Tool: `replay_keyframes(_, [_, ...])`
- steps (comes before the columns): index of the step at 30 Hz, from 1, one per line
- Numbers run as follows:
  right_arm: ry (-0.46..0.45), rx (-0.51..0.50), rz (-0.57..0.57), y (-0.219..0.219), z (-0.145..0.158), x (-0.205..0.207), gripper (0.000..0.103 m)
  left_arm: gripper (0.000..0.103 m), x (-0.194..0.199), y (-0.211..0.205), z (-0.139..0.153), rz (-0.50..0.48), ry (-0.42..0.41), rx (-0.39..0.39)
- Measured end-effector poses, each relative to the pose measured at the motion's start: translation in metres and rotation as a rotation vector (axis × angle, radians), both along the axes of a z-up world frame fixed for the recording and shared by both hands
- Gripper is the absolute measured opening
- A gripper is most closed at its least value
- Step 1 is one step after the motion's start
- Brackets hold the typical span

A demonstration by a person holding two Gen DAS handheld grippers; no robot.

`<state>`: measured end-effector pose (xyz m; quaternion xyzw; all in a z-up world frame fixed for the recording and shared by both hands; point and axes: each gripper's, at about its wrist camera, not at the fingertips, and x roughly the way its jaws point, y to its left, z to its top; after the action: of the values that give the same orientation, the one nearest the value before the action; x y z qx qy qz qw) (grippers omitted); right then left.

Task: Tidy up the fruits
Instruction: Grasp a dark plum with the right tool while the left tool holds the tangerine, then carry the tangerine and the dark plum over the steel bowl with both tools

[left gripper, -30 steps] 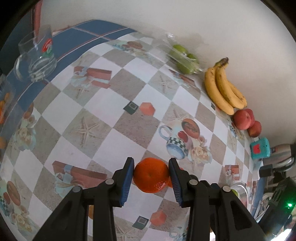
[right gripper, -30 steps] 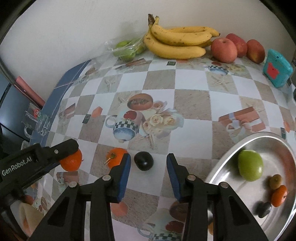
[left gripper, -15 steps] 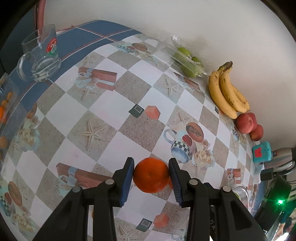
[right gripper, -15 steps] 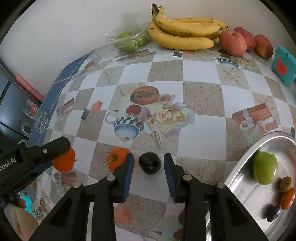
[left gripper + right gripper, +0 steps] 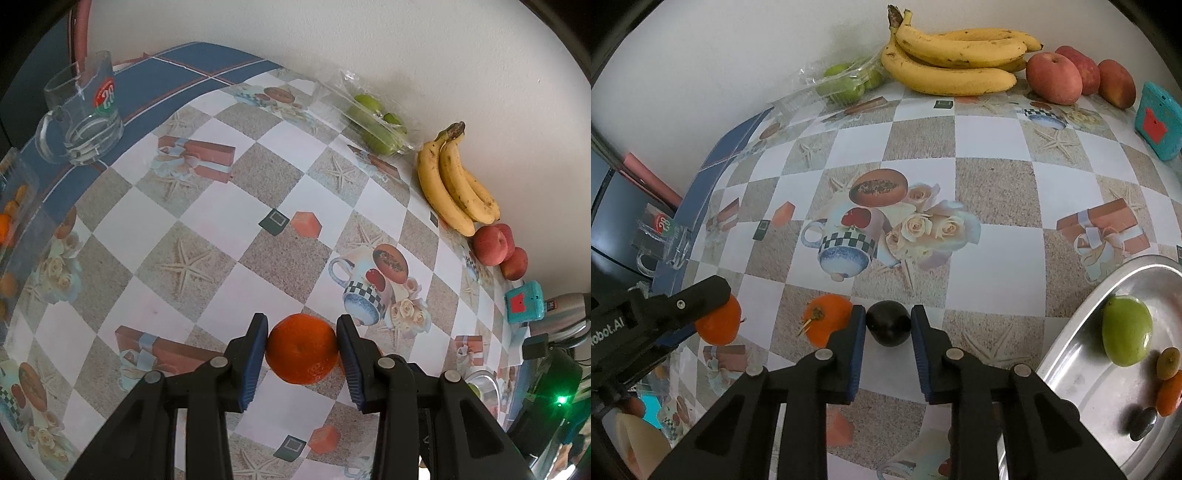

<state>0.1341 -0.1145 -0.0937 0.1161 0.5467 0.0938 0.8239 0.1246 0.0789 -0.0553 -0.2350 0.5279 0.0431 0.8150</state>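
Note:
My left gripper (image 5: 301, 349) is shut on an orange tangerine (image 5: 302, 347) and holds it above the patterned tablecloth; it also shows in the right wrist view (image 5: 718, 325). My right gripper (image 5: 888, 326) is shut on a dark plum (image 5: 888, 328) low at the table. A second orange fruit with a stem (image 5: 827, 323) lies just left of the plum. A steel tray (image 5: 1071, 369) at the right holds a green mango (image 5: 1126, 336) and several small fruits.
Bananas (image 5: 955, 62), red apples (image 5: 1054, 77) and bagged green fruit (image 5: 846, 83) line the wall. A teal box (image 5: 1158, 122) stands at the right. A glass mug (image 5: 83, 114) stands at the table's left edge.
My right gripper has closed in from open around the plum until its pads hold it. My left gripper has risen a little with the tangerine.

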Motion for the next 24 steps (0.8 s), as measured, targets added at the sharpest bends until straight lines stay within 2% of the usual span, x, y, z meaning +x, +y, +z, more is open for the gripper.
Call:
replay_keyframes(7, [-0.026, 0.028, -0.005, -0.004, 0.015, -0.005, 0.026, 0.041, -0.001, -0.001, 0.006, -0.007, -0.017, 0.017])
replay_keyframes(17, [-0.044, -0.009, 0.005, -0.012, 0.037, -0.024, 0.026, 0.041, -0.003, -0.011, 0.014, -0.032, -0.039, 0.044])
replay_keyframes(24, [-0.05, -0.008, -0.031, -0.031, 0.051, -0.042, 0.026, 0.041, -0.006, -0.027, 0.017, -0.078, -0.045, 0.072])
